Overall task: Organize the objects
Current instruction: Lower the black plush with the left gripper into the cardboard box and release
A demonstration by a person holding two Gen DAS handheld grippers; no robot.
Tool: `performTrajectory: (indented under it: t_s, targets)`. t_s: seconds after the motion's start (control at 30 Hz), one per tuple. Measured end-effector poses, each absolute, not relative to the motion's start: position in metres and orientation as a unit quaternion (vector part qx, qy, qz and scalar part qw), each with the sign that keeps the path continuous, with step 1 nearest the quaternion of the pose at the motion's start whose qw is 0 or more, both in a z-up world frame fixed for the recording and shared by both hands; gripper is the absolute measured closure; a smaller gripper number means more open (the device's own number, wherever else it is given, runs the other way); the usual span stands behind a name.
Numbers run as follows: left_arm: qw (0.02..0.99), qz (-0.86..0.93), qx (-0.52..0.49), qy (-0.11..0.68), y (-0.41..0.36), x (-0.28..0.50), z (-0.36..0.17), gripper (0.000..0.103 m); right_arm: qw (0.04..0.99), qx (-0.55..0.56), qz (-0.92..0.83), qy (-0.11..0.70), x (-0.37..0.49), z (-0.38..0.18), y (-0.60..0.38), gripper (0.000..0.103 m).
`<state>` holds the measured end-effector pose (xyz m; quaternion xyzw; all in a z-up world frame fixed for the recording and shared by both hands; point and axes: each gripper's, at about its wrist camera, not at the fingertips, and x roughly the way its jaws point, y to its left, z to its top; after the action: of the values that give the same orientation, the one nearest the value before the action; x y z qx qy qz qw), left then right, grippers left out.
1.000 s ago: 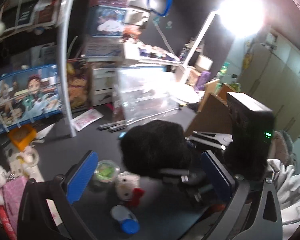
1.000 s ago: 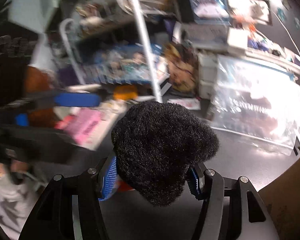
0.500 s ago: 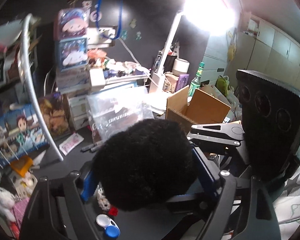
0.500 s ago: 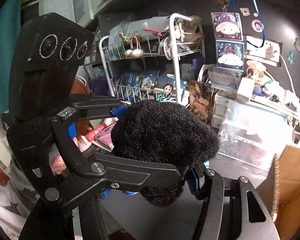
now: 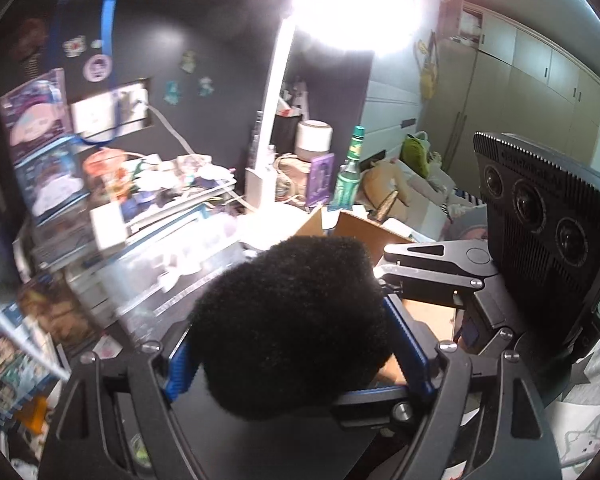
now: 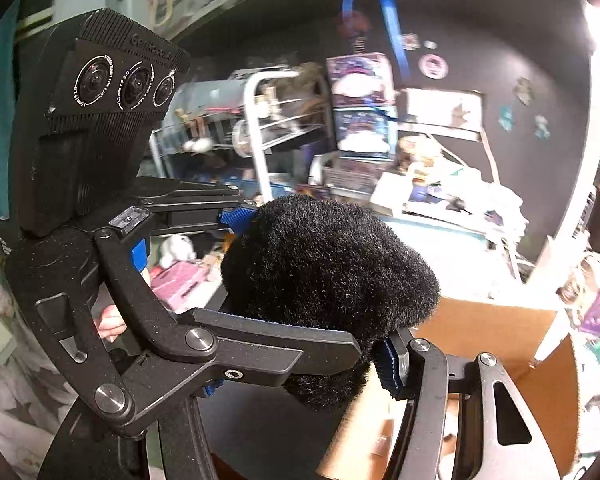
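Observation:
A black fluffy ball (image 5: 292, 328) fills the middle of both views, and it also shows in the right wrist view (image 6: 328, 280). My left gripper (image 5: 296, 360) is shut on it with its blue pads on both sides. My right gripper (image 6: 312, 352) is shut on the same ball, crossing the left one. The ball is held above the dark desk, near an open cardboard box (image 5: 364, 232), which also shows in the right wrist view (image 6: 492, 332). Each gripper's camera body shows in the other's view.
A bright desk lamp (image 5: 276, 92) stands behind the box. A green bottle (image 5: 350, 176) and a purple card stand by it. A clear plastic bag (image 5: 172, 276), stacked boxes and a white wire rack (image 6: 260, 136) crowd the desk's left side.
My left gripper has closed on the fluffy ball that the right gripper held. Both grippers have lifted and swung right with it, toward the cardboard box.

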<state>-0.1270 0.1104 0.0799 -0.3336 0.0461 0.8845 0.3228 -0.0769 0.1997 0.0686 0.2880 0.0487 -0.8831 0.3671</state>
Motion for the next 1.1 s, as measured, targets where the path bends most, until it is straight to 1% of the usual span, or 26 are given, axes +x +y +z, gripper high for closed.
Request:
performTrajectory:
  t_s: [0.23,0.5,0.67,0.73,0.8,0.87,0.93,1.1]
  targets:
    - [0.356,0.862,-0.357,0.043,0.154,-0.156,0.069,0.023,0.339,0.316,-0.886,0.027,-0.096,0.059,0.247,0.048]
    - [0.37,0.842,-0.391,0.032,0.182,-0.179,0.041,0.023,0.319,0.364,-0.875,0.034,-0.114,0.036,0.27,0.047]
    - [0.366,0.841,-0.396,0.042,0.19,-0.184,0.033,0.023,0.312,0.381,-0.869,0.044,-0.119,0.029,0.277,0.045]
    - [0.362,0.842,-0.396,0.05,0.194,-0.185,0.033,0.021,0.307,0.383,-0.87,0.049,-0.119,0.028,0.279,0.041]
    - [0.346,0.849,-0.394,0.061,0.195,-0.184,0.033,0.015,0.304,0.386,-0.869,0.047,-0.12,0.026,0.281,0.032]
    - [0.336,0.854,-0.39,0.069,0.194,-0.183,0.033,0.009,0.298,0.388,-0.871,0.049,-0.119,0.025,0.284,0.026]
    - [0.334,0.856,-0.389,0.072,0.193,-0.182,0.033,0.008,0.291,0.384,-0.874,0.052,-0.118,0.025,0.284,0.024]
    - [0.33,0.86,-0.383,0.074,0.188,-0.18,0.036,0.006,0.288,0.379,-0.878,0.057,-0.113,0.028,0.285,0.024]
